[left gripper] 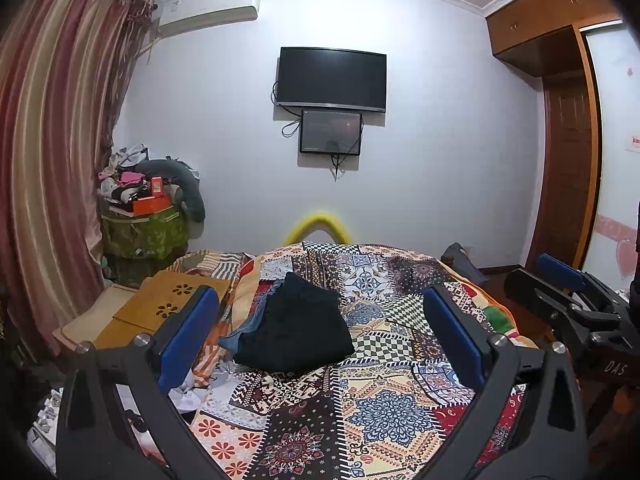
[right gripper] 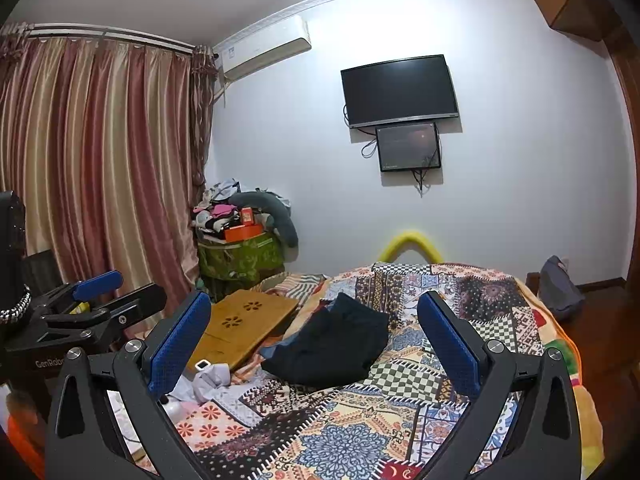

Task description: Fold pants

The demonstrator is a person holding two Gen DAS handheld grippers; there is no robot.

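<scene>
Both tools — left (left gripper: 320, 332), right (right gripper: 314, 334) — spread apart, unloaded, above bare quilt (left gripper: 384, 412) short of folded pants (left gripper: 294, 330).

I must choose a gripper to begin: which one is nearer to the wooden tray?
Left. The left gripper hovers open beside the wooden tray; the right gripper, open, is further right, past the pants.

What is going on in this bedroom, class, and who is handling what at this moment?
A person holds a two-finger tool in each hand over a bed covered by a patchwork quilt. The left tool and the right tool are both wide open, holding nothing. Dark pants lie bunched in a heap on the quilt ahead of them, with some blue fabric showing at the heap's left edge. Neither tool touches the pants, and they do not look neatly folded.
</scene>
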